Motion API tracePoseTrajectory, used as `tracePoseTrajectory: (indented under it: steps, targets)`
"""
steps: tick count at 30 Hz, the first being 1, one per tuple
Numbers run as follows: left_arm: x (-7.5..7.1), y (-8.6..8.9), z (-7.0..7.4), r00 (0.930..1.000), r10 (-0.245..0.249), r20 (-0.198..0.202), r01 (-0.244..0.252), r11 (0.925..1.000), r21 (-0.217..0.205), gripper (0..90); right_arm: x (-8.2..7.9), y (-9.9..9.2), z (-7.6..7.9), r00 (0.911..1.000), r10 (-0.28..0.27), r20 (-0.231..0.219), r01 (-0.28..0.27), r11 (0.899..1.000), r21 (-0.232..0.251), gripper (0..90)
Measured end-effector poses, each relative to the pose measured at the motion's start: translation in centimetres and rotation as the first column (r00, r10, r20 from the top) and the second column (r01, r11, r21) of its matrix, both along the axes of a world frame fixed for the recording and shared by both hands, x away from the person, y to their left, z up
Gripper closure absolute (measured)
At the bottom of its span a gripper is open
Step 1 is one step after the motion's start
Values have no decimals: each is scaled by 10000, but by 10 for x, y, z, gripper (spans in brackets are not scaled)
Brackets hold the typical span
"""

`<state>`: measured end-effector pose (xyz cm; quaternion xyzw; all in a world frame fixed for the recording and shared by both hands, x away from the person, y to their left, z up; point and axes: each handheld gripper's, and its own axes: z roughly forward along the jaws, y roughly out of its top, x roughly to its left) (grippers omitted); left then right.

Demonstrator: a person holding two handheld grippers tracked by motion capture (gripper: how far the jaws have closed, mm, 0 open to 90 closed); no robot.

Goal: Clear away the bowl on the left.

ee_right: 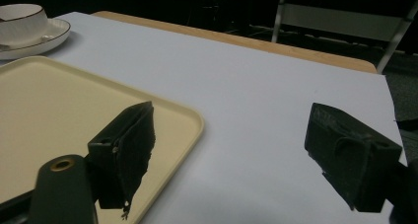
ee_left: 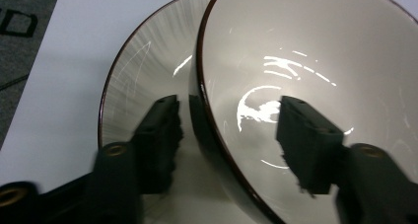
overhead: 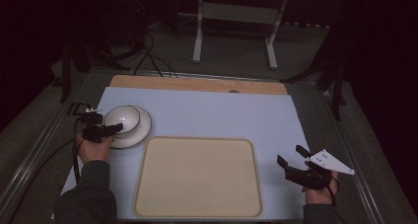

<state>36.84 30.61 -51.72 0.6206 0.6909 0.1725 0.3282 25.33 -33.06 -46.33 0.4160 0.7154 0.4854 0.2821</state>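
Note:
A white bowl [overhead: 122,119] with a dark rim stands on a white plate [overhead: 142,131] at the table's left. My left gripper [overhead: 114,129] reaches in from the near left. In the left gripper view the bowl's [ee_left: 320,46] rim runs between the jaws of the left gripper [ee_left: 226,135]: one fingertip [ee_left: 162,130] hangs outside over the plate [ee_left: 143,71], the other inside, apart from the rim. My right gripper [overhead: 290,155] rests open to the right of the beige tray [overhead: 197,177]. In its own view the right gripper [ee_right: 229,135] has nothing between its jaws.
The tray [ee_right: 49,100] lies empty on a pale blue mat [overhead: 222,115] at the front middle. A wooden strip [overhead: 197,83] borders the mat's far edge. Metal rails run along both table sides. A white frame stand [overhead: 236,17] is on the floor beyond.

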Motion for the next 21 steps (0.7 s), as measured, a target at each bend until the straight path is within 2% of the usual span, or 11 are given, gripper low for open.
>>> tracePoseTrajectory:
  steps: [3,4,6,10,12,14,16,18,21]
  targets:
    - [0,-1,-1,9998,-183,-19,183,9998,-35,388,0,0,0,10000,6,1,-6,10000,-11,187]
    - [0,-2,-1,9992,-394,-89,395,9992,70,383,0,0,0,10000,6,-3,-6,10000,2,187]
    - [0,-3,-1,9990,-420,-116,421,9991,100,370,0,0,0,10000,6,5,-6,10000,-6,187]
    - [0,-1,-2,9987,-469,-208,465,9987,-203,370,0,0,0,10000,12,-1,-12,10000,-5,186]
    - [0,2,-2,9986,-481,-219,470,9976,-518,412,0,0,0,10000,14,-7,-14,10000,-7,185]
    - [0,3,-2,9987,-462,-223,450,9977,-511,437,0,0,0,10000,15,-13,-15,10000,0,185]
    - [-1,4,-1,9989,-384,-257,371,9981,-496,518,0,0,0,10000,18,-13,-18,10000,2,185]
    - [-1,3,-1,9994,-309,-183,301,9987,-422,538,0,0,0,10000,19,-15,-19,10000,6,185]
    - [-1,4,-1,9999,-63,-150,55,9986,-531,597,0,0,0,10000,14,-17,-14,10000,1,185]
